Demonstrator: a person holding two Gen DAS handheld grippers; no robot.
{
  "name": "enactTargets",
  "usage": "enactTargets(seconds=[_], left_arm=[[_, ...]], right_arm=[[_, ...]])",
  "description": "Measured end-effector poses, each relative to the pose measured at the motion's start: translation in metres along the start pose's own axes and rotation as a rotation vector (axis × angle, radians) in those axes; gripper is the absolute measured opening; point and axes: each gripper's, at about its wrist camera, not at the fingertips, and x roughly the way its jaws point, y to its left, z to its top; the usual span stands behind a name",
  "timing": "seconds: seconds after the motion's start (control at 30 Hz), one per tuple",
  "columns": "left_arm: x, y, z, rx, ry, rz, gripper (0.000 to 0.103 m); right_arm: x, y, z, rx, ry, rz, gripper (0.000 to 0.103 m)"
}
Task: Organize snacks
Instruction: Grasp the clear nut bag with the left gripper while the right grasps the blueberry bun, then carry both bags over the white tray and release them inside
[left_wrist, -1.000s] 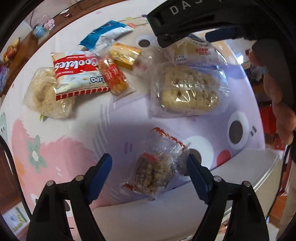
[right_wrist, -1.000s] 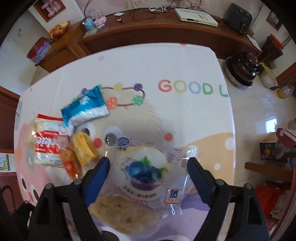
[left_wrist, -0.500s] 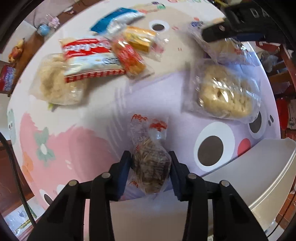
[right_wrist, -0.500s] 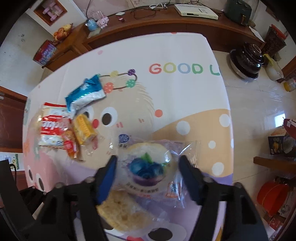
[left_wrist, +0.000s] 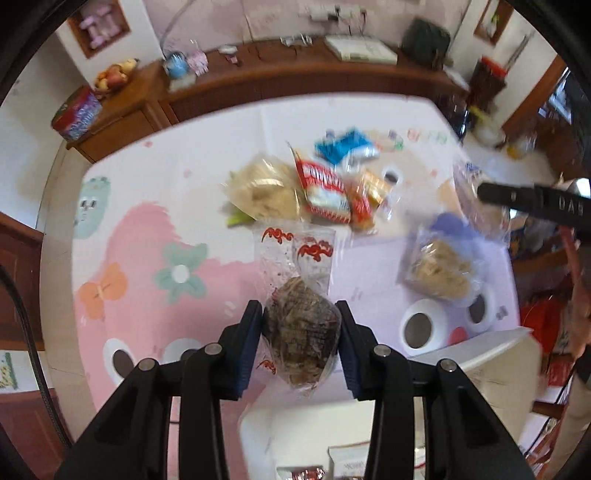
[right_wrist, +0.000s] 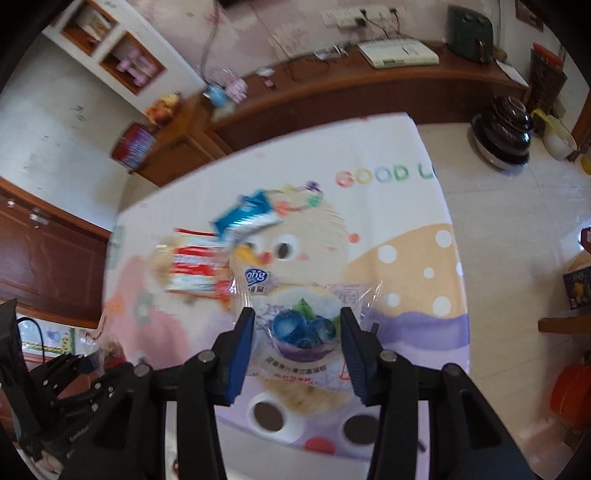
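On the cartoon-print tablecloth (left_wrist: 147, 236), a loose snack heap (left_wrist: 317, 188) lies mid-table. Left gripper (left_wrist: 300, 332) pinches a brown clear-wrapped cake (left_wrist: 303, 328) lifted above the cloth; right gripper (right_wrist: 297, 347) clamps a blueberry bun packet (right_wrist: 303, 332), also raised.

"GOOD L" on tablecloth (right_wrist: 384, 173), "DAS" on tool (left_wrist: 535, 201)

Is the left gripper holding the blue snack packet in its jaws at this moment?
No, the left gripper is shut on a clear-wrapped brown snack, while the blue snack packet lies farther off on the table.
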Motion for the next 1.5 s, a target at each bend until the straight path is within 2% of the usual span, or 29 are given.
enactTargets(seconds=[0.1,0.23,0.43,0.6,0.77,0.9,1.0,1.17,1.5], left_arm=[[-0.033,0.0,-0.012,-0.004,-0.068,-0.01,0.038],[-0.078,-0.006,-0.035,-0.007,-0.123,-0.06,0.038],[-0.132,-0.009,-0.099,-0.003,-0.218,-0.106,0.038],[-0.161,-0.008,-0.15,-0.048,-0.312,-0.13,0.038],[-0.167,-0.009,-0.189,-0.052,-0.38,-0.109,0.038],[-0.153,-0.008,-0.21,-0.062,-0.371,-0.102,0.038],[-0.137,-0.01,-0.219,-0.069,-0.354,-0.086,0.038],[-0.113,-0.015,-0.226,-0.074,-0.296,-0.082,0.038],[-0.108,-0.026,-0.229,-0.048,-0.296,-0.051,0.039]], right_arm=[[-0.039,0.02,-0.016,-0.04,-0.058,0.037,0.045],[-0.089,0.05,-0.05,-0.103,-0.138,0.051,0.046],[-0.15,0.078,-0.125,-0.159,-0.244,0.117,0.046],[-0.176,0.087,-0.186,-0.148,-0.311,0.165,0.046],[-0.18,0.086,-0.233,-0.107,-0.344,0.198,0.046],[-0.173,0.087,-0.258,-0.099,-0.35,0.16,0.046],[-0.167,0.089,-0.272,-0.122,-0.358,0.1,0.046],[-0.155,0.087,-0.282,-0.127,-0.34,0.019,0.047],[-0.131,0.08,-0.289,-0.117,-0.283,-0.065,0.047]])
